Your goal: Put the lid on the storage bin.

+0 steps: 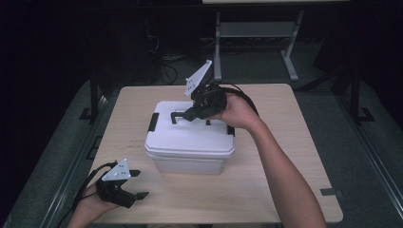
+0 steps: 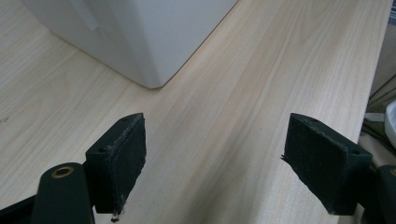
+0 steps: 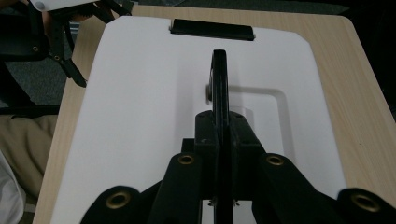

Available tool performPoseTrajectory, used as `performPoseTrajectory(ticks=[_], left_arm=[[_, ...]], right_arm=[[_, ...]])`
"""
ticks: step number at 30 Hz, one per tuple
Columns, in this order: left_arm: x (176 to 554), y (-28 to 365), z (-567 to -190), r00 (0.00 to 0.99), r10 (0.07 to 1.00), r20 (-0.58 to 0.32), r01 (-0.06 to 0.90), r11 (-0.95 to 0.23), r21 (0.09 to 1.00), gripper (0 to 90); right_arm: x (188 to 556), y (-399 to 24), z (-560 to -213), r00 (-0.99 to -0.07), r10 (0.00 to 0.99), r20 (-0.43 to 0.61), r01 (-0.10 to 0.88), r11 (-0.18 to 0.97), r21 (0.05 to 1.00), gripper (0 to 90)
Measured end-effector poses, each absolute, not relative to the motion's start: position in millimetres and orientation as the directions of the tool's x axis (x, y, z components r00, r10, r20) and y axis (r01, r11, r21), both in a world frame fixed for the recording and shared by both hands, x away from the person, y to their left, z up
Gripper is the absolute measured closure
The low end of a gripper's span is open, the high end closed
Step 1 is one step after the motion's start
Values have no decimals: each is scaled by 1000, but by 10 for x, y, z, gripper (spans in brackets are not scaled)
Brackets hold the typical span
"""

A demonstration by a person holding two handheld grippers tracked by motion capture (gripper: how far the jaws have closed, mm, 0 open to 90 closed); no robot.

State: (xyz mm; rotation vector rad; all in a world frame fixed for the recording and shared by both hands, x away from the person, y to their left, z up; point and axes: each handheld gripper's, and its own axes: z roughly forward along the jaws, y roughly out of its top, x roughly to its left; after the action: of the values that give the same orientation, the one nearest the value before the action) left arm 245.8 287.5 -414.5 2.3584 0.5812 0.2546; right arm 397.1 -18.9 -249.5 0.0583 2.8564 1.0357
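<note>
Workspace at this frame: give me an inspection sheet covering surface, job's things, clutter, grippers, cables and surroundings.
Surface: light wooden table, bare around the box.
Job's things: white lidded box at the table's middle, lid on; black carry handle raised upright from its recess; black latch on the box's left end.
Clutter: nothing seen.
Grippers: right gripper over the lid, jaws shut on the carry handle; left gripper low at the near left corner, jaws wide open with nothing between them.
Cables: black cable trails from the left gripper; loose cables on the floor beyond the table.
Surroundings: dark room; grey leg frame of another table behind.
</note>
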Motion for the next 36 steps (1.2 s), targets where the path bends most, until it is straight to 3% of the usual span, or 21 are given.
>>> performPoseTrajectory(ticks=[36], left_arm=[[2466, 2909, -4140, 876, 481, 25, 343, -659, 669, 208]], right_arm=[[4186, -53, -2895, -997, 78, -20, 48, 774, 631, 837]])
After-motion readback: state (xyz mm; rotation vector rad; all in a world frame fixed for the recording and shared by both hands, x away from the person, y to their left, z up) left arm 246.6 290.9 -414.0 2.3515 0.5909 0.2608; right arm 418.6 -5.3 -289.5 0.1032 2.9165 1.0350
